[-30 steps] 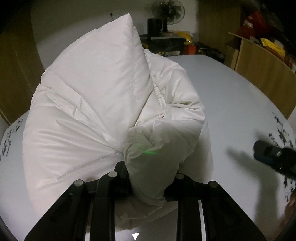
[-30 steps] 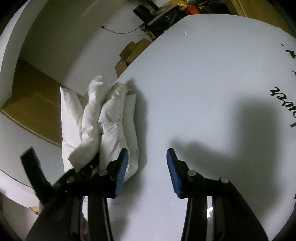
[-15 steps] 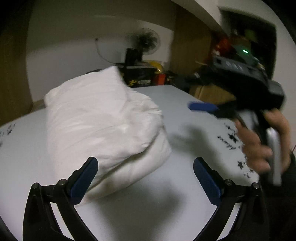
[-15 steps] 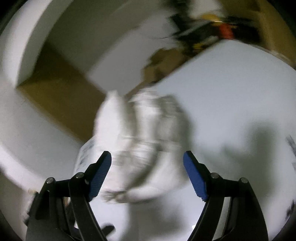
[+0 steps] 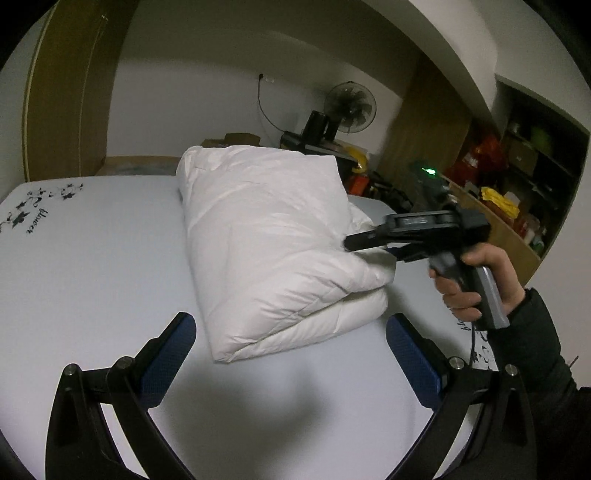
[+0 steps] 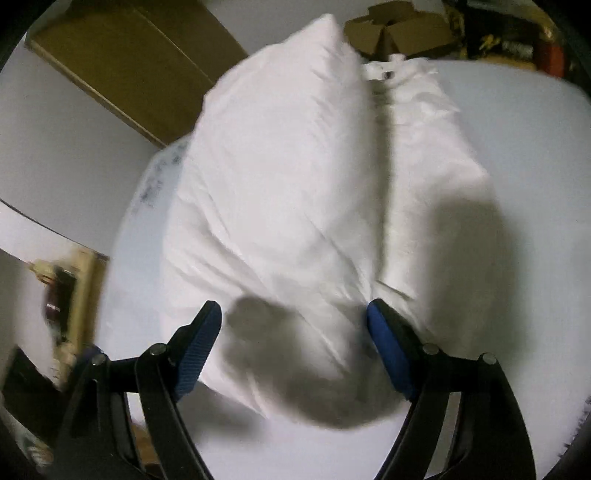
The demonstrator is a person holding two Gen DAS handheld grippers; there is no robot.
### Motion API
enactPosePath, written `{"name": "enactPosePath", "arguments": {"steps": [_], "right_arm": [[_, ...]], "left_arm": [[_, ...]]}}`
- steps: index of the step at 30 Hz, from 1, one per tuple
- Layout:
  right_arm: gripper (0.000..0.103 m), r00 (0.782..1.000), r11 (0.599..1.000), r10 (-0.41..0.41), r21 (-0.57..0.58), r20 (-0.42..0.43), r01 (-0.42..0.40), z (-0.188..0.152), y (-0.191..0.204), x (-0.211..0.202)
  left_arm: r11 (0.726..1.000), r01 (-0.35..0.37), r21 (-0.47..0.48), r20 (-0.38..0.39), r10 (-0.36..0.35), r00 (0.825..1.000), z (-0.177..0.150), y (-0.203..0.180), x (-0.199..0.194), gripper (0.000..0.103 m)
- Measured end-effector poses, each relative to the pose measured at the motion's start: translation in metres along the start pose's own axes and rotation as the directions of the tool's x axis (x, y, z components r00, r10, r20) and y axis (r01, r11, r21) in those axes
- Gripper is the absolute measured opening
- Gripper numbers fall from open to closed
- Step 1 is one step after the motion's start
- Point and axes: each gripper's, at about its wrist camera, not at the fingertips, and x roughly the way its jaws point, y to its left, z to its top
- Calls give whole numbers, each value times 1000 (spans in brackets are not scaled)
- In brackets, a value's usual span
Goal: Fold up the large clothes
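Observation:
A white padded jacket lies folded into a thick bundle on the white table. My left gripper is open and empty, a little in front of the bundle's near edge. My right gripper is open, its jaws spread wide on either side of the bundle's near end. In the left wrist view the right gripper reaches in from the right, tips against the jacket's right side, held by a hand.
The table carries black floral print at its left and right edges. Behind it stand a fan, a black appliance, cardboard boxes and wooden shelves with clutter. A wooden door is at the left.
My left gripper let go of the jacket, opened wide and drew back. The jacket dropped into a flat folded bundle. My right gripper opened wider and moved onto the jacket's right side.

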Motion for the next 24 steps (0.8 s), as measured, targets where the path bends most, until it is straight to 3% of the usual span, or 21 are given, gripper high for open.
{"name": "enactPosePath", "arguments": {"steps": [3,5,7,9,12,15,17,19,21,23,24], "right_arm": [[81,996,995,27,97,87,-36,-3,-19,-20],[81,995,986,66,149,79,-77,-2,-30,-18],[81,995,988,97,115,24,-99,-1,-23,-7],[86,997,997,76,36,-31,-75,2,-8,4],[88,998,997,57,-48,-23,-58,8,14,5],[90,998,998,56,-43,4,-55,22,19,8],[91,995,998,54,-18,-80,-55,26,13,23],[90,998,998,62,-14,-17,-62,27,8,15],[90,991,993,119,12,53,-120,33,-2,5],[90,981,979,194,55,11,-194,36,-10,12],[90,982,982,188,27,-7,-188,35,-7,15]], "left_arm": [[1000,9,-8,-4,-9,1000,1,6,3,103],[1000,25,-19,-11,-25,1000,-4,5,6,103],[999,32,-21,-8,-32,999,-9,6,4,103],[999,31,-19,-5,-31,1000,-11,6,6,103],[999,30,-31,-13,-31,999,-8,4,9,103],[999,28,-37,-15,-29,999,-7,1,7,103],[999,28,-35,-9,-29,1000,-7,-1,4,103],[999,26,-28,0,-26,1000,-8,-1,0,103],[999,20,-28,7,-20,1000,-8,-1,-2,103],[999,16,-37,2,-16,1000,-9,0,-2,103],[999,16,-40,0,-16,1000,-9,1,-2,103]]}}
